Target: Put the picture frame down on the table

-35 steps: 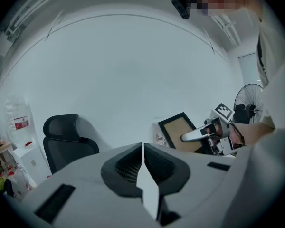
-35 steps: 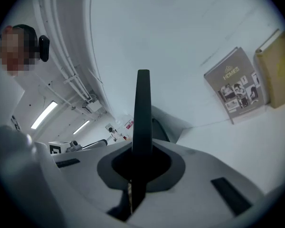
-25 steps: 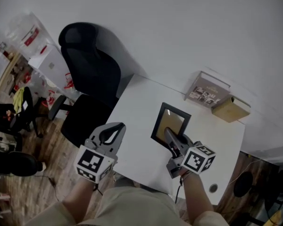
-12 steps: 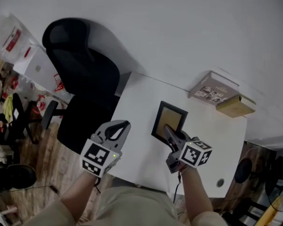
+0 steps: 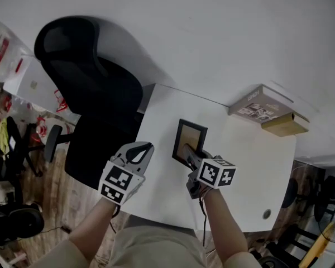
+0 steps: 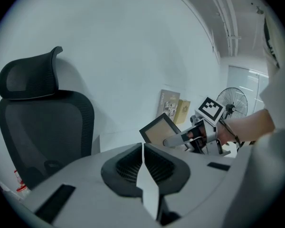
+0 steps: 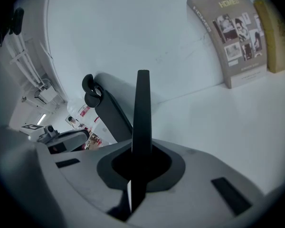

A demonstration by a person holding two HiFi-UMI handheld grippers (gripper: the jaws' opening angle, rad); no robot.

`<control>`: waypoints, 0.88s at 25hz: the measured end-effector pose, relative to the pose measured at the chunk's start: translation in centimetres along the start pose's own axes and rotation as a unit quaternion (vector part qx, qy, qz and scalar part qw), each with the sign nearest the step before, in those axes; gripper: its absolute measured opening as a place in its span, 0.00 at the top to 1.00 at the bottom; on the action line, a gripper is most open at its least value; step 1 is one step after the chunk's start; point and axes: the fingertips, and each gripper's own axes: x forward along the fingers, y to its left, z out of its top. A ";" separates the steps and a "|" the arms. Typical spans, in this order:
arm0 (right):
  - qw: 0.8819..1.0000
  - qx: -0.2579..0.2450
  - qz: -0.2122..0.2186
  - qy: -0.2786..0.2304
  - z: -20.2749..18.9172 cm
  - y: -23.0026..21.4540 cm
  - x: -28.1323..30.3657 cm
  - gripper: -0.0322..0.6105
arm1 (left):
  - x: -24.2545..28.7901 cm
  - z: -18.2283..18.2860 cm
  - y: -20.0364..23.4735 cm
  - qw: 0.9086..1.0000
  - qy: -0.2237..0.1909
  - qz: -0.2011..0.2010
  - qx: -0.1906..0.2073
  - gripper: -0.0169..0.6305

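The black picture frame [image 5: 188, 138] with a tan backing is clamped by its near edge in my right gripper [image 5: 185, 151], over the middle of the white table [image 5: 251, 166]. It stands tilted rather than lying flat. The right gripper view shows the picture frame [image 7: 143, 108] edge-on as a dark bar rising from between the jaws. From the left gripper view, the picture frame [image 6: 156, 129] is turned at an angle in the right gripper [image 6: 180, 137]. My left gripper [image 5: 145, 148] is shut and empty, hovering near the table's left front edge.
A black office chair [image 5: 95, 88] stands off the table's left side. A printed book [image 5: 262, 102] and a tan box [image 5: 286, 125] lean against the wall at the table's far right. A round cable hole [image 5: 266, 214] sits near the front right corner. A fan [image 6: 232, 103] stands beyond.
The right gripper has shifted left with the frame and turned it more edge-on, so it looks narrower from above. The left gripper has barely moved.
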 end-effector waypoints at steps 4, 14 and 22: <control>0.999 0.032 -0.015 0.019 -1.3 -1.7 2.7 0.90 | 1.1 -1.9 1.8 1.000 0.013 -0.002 -0.015 0.93; 0.997 0.036 -0.073 0.019 -3.2 -3.4 6.8 0.88 | 2.7 -5.4 4.0 0.997 0.026 0.004 -0.069 0.93; 0.987 -0.037 -0.154 0.028 -2.3 -4.6 8.5 0.67 | 2.6 -8.0 6.4 0.997 0.046 0.024 -0.059 0.93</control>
